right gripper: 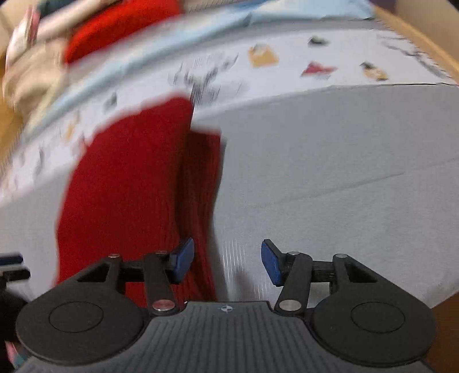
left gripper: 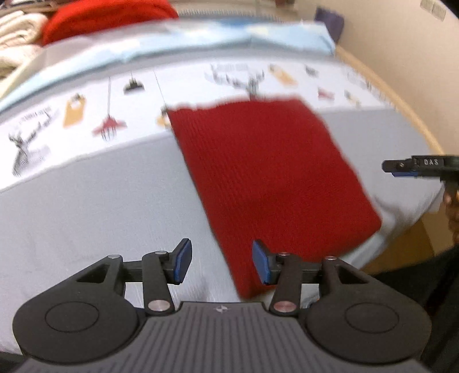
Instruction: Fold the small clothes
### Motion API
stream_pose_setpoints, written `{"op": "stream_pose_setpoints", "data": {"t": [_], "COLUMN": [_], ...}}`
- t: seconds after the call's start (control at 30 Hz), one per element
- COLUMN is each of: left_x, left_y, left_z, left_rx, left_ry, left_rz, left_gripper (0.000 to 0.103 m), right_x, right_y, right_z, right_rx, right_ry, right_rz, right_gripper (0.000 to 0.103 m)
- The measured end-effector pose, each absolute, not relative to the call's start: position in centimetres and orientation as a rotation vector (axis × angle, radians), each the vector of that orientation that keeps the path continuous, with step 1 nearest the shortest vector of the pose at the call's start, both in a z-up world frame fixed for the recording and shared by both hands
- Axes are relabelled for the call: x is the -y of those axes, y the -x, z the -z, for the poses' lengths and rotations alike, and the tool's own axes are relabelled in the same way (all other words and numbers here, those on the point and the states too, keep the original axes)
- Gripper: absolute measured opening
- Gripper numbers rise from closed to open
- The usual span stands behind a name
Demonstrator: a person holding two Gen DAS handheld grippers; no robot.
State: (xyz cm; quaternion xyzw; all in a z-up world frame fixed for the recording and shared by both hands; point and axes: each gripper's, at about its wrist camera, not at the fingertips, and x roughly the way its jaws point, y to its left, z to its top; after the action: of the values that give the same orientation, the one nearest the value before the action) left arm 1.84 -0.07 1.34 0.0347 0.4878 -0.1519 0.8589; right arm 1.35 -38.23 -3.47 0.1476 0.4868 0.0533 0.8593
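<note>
The red knitted cloth [left gripper: 269,175] is found lying flat on the grey sheet [left gripper: 86,218] that covers the desk [left gripper: 424,134], folded into a rough rectangle; in the right wrist view a second layer is seen showing along its right side [right gripper: 200,183]. Its far edge is laid just over the border of a printed cloth [left gripper: 86,114] bearing deer and small coloured motifs. Its near right corner is placed close to the desk's right edge, where the sheet is seen to drop away.

The left gripper [left gripper: 219,262] is held released above the cloth's near left corner, its jaws apart and nothing caught between the blue pads [left gripper: 183,259]. The right gripper [right gripper: 228,262] is likewise released, jaws apart over bare grey sheet just beside the cloth's right edge; no fabric is held. It is also seen at the right margin of the left wrist view [left gripper: 413,166], apart from the cloth.

Open grey sheet is noted to the left of the cloth and, in the right wrist view, widely to its right. A pale blue fabric [left gripper: 229,37] is laid beyond the printed cloth. A bright red garment [left gripper: 106,17] and cream knitwear [left gripper: 17,31] are piled at the far left, well apart from the work. A beige wall [left gripper: 396,43] is seen beyond the desk. Both views are blurred
</note>
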Motion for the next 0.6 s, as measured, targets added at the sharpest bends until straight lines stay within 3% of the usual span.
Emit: {"op": "stream_pose_setpoints", "data": {"t": [0.07, 0.2, 0.33, 0.4, 0.53, 0.6], "left_x": [-0.1, 0.5, 1.3, 1.3, 1.3, 1.0], "left_y": [-1.9, -2.7, -4.0, -5.3, -8.3, -10.3], "left_z": [-3.2, -6.3, -7.7, -7.7, -6.4, -4.9], "left_rx": [-0.961, -0.834, -0.778, -0.773, -0.806, -0.859], "left_ry": [-0.071, -0.111, -0.138, -0.148, -0.156, -0.115], "left_rz": [0.308, 0.328, 0.37, 0.395, 0.431, 0.452], "left_gripper": [0.064, 0.068, 0.078, 0.084, 0.087, 0.095], "right_x": [39.8, 41.5, 41.5, 41.1, 39.5, 38.6], "right_y": [-0.4, 0.4, 0.1, -0.3, -3.6, -5.2], "right_z": [1.7, -1.1, -2.8, -3.1, -1.3, 0.0], "right_rx": [-0.913, -0.741, -0.692, -0.687, -0.799, -0.886], "right_ry": [-0.393, -0.486, -0.457, -0.424, -0.416, -0.441], "right_rz": [-0.073, -0.038, -0.085, -0.103, -0.138, -0.182], "right_gripper": [0.055, 0.058, 0.066, 0.073, 0.079, 0.083]}}
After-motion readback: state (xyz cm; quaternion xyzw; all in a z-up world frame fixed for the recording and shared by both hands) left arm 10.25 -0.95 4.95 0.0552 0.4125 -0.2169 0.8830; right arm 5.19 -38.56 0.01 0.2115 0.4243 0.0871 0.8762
